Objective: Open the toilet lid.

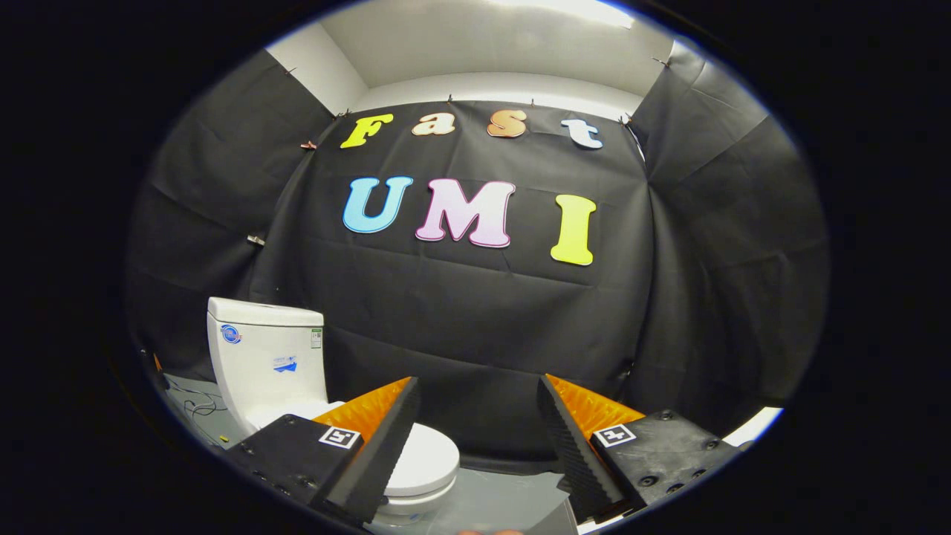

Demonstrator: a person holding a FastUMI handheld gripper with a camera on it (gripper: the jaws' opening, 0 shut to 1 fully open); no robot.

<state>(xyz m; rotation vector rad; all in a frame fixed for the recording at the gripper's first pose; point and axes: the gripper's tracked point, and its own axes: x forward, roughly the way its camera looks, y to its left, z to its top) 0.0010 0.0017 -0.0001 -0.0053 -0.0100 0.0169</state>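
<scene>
A white toilet stands on the floor to the left, beyond my fingers. Its tank (269, 360) rises upright against the black cloth wall. The white lid (429, 455) lies flat and closed on the bowl, partly hidden behind my left finger. My gripper (478, 390) is open, with a wide gap between the fingers and nothing in it. It sits above and to the right of the lid, apart from it. The bowl's front edge (412, 507) peeks out under the left finger.
Black cloth walls enclose the booth on three sides. Grey floor (494, 501) runs under the toilet and between my fingers. Loose cables (195, 405) lie on the floor left of the tank. A bright strip (758, 425) shows at the far right near the floor.
</scene>
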